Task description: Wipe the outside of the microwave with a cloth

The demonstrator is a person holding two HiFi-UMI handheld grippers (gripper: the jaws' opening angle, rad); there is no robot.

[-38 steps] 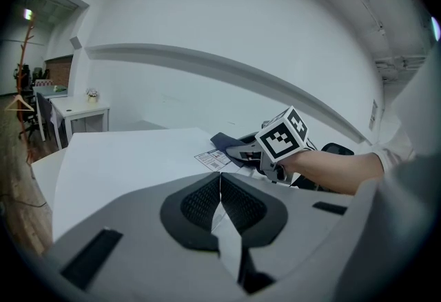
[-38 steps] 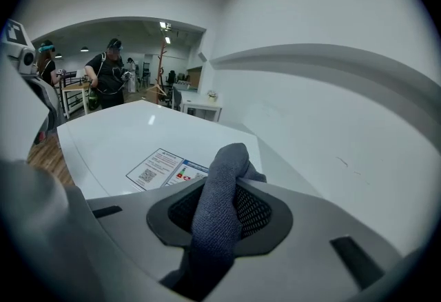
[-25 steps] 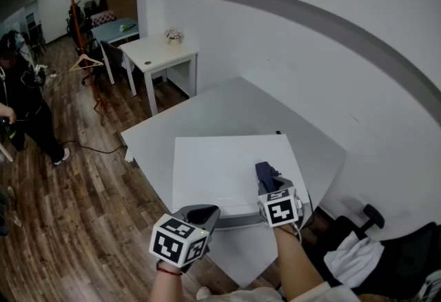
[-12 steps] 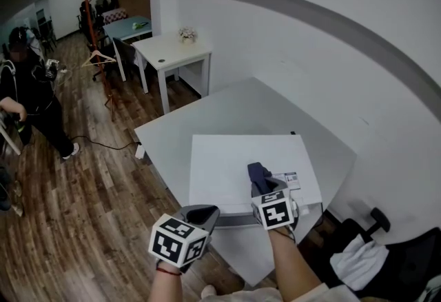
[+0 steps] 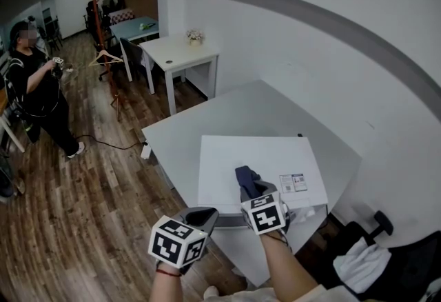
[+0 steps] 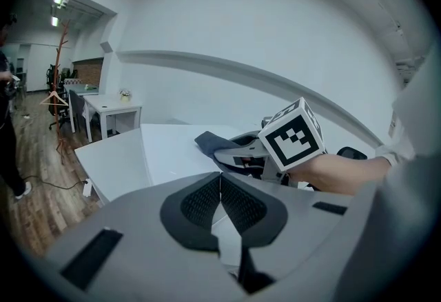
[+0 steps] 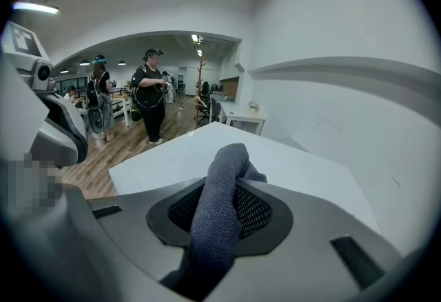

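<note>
The white microwave (image 5: 269, 156) stands on a white table and I look down on its flat top. My right gripper (image 5: 249, 188) rests on that top near the front edge, shut on a dark grey-blue cloth (image 5: 246, 176) that sticks out ahead of the jaws. In the right gripper view the cloth (image 7: 219, 205) fills the gap between the pads, with the microwave's top (image 7: 179, 156) beyond it. My left gripper (image 5: 205, 214) hovers at the microwave's front left corner, jaws shut and nothing in them. The left gripper view shows its closed pads (image 6: 220, 190) and the cloth (image 6: 208, 141) to the right.
The table (image 5: 227, 111) stands against a white wall on the right. A label sticker (image 5: 293, 183) lies on the microwave's top right. A small white desk (image 5: 180, 51), a coat rack (image 5: 102, 25) and a standing person (image 5: 38, 87) are far left. A chair (image 5: 365, 259) sits bottom right.
My right gripper has slid the cloth leftward across the microwave's top, uncovering the label sticker. The left gripper stays shut near the front left corner.
</note>
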